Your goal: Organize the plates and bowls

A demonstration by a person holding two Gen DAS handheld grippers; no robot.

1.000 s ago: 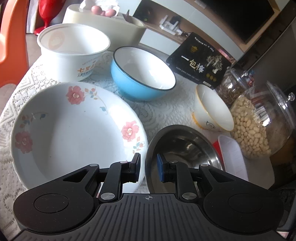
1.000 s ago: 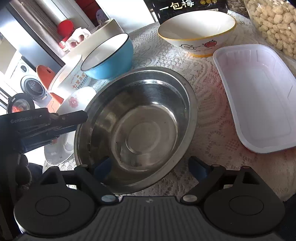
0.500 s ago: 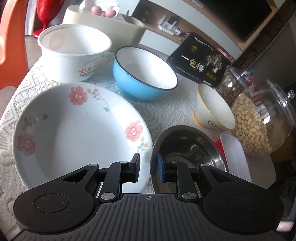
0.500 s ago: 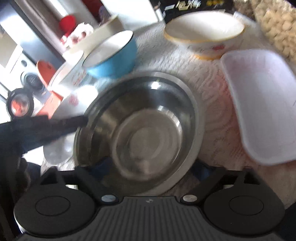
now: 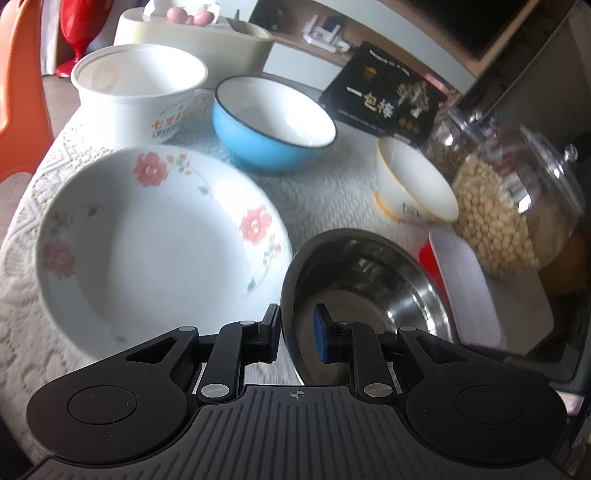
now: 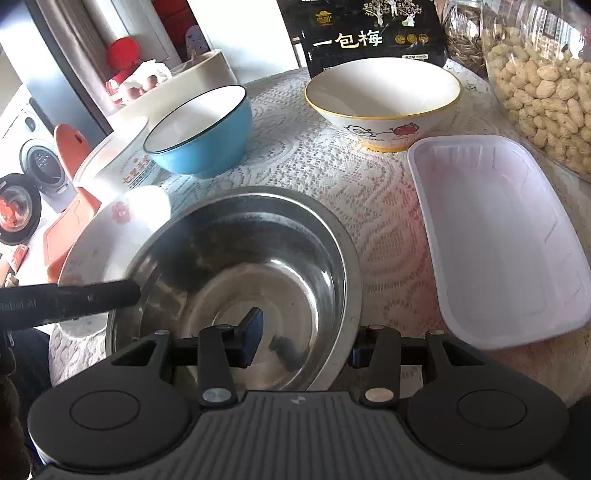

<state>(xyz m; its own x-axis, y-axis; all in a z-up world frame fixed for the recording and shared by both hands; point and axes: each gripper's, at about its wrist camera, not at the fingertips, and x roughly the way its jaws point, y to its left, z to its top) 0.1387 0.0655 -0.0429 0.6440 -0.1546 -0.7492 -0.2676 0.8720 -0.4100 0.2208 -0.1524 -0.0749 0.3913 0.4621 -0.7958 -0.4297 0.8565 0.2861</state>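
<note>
A steel bowl [image 6: 236, 273] sits on the lace cloth at the near edge; it also shows in the left wrist view [image 5: 369, 280]. My right gripper [image 6: 306, 341] straddles its near-right rim, one finger inside, one outside, jaws narrowed around the rim. My left gripper [image 5: 295, 332] straddles the bowl's left rim with a small gap between its pads. A flowered white plate [image 5: 147, 243] lies left of the steel bowl. A blue bowl [image 5: 269, 122], a yellow-rimmed bowl [image 6: 384, 99] and a white paper tub [image 5: 136, 92] stand behind.
A white plastic tray [image 6: 498, 236] lies right of the steel bowl. Glass jars of peanuts [image 6: 546, 81] and seeds [image 6: 461, 33] and a black box [image 6: 369, 33] stand at the back right. A cream tub with eggs [image 5: 192, 33] is at the back left.
The right gripper has narrowed from wide open onto the steel bowl's rim. The bowl's left edge has come up between the left gripper's fingers. The left gripper shifted slightly.
</note>
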